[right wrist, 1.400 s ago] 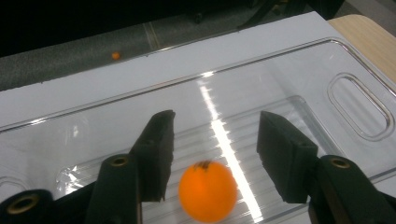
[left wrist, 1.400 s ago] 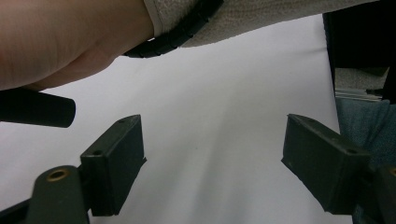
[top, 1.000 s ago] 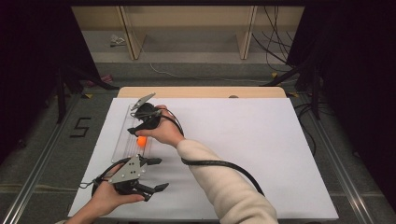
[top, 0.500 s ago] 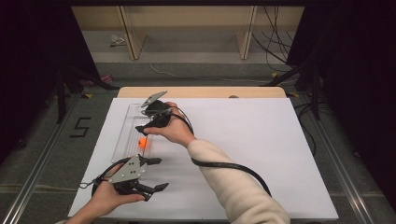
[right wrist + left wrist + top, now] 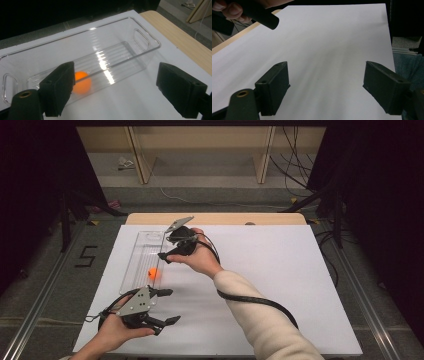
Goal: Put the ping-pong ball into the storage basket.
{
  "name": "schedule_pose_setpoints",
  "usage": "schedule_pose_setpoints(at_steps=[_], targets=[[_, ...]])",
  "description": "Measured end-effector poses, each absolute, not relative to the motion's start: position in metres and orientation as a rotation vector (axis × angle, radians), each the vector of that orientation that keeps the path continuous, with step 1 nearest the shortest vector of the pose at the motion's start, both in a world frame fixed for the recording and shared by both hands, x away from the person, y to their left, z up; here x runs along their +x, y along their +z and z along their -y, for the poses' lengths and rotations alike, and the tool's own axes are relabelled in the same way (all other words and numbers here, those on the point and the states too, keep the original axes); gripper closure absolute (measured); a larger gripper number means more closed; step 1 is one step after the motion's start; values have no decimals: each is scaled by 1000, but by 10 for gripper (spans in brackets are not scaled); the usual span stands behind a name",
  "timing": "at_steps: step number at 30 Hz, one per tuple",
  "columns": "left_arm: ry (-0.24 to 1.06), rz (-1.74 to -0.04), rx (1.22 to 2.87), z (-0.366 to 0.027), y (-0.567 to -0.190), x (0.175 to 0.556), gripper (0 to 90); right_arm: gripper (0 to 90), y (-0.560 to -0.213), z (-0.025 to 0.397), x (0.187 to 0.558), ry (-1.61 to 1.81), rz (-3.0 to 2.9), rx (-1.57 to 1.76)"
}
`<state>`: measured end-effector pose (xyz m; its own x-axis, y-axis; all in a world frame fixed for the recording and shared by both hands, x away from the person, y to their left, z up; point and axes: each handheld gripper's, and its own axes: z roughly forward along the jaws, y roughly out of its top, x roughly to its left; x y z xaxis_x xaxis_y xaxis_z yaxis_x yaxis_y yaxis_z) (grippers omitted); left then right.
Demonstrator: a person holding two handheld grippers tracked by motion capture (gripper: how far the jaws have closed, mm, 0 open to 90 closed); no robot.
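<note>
A clear plastic bin (image 5: 142, 251) (image 5: 147, 38) lies lengthwise on the left part of the white table. An orange ball (image 5: 153, 273) (image 5: 82, 85) rests inside it near its close end. My right gripper (image 5: 167, 254) (image 5: 115, 90) hovers open just right of the bin's middle, jaws wide apart with nothing between them. My left gripper (image 5: 167, 306) (image 5: 325, 90) is held low near the table's front left edge, open and empty over bare white surface.
The white sheet (image 5: 280, 270) covers the table to the right of the bin. A wooden strip (image 5: 215, 218) runs along the far edge. A black cable (image 5: 260, 302) trails from the right gripper across the sleeve. Wooden shelving legs (image 5: 262, 155) stand beyond the table.
My right gripper has drawn away from the bin toward the right and risen slightly, its jaws empty. The ball stays in the bin. The left gripper has not moved.
</note>
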<state>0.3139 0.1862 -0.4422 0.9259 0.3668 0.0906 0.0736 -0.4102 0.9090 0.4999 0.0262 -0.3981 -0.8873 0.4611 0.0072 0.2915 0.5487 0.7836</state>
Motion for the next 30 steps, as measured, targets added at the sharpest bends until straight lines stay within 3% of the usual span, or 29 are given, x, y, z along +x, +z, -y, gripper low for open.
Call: schedule_pose_setpoints(at_steps=[30], targets=[[337, -323, 1980, -186, -442, 314, 200, 165, -404, 45, 491, 1238, -2519, 764]])
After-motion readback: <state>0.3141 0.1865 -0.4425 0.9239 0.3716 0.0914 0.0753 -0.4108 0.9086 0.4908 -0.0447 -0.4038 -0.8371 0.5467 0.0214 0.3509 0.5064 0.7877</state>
